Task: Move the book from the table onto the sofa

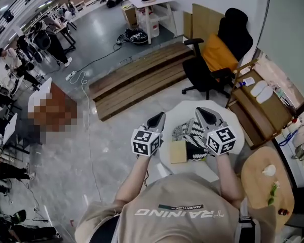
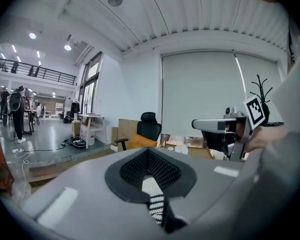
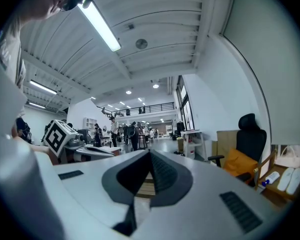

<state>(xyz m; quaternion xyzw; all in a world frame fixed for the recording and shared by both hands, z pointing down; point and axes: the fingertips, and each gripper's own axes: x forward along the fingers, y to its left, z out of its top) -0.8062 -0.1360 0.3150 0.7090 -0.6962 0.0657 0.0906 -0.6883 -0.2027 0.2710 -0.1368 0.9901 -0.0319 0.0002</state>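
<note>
Both tongs are pressed together and empty: left tongs (image 1: 158,118), right tongs (image 1: 204,112). The book (image 1: 178,152) lies flat on the round table (image 1: 184,109) between them, at five o'clock of the left and seven of the right. Its long axis runs twelve-to-six. The left looks nearer. No sofa in view.

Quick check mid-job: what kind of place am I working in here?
Probably a big open workshop or lab hall, not a home: bare grey floor with loose cables, a wooden platform, a black office chair, and an upper walkway with a railing.
</note>
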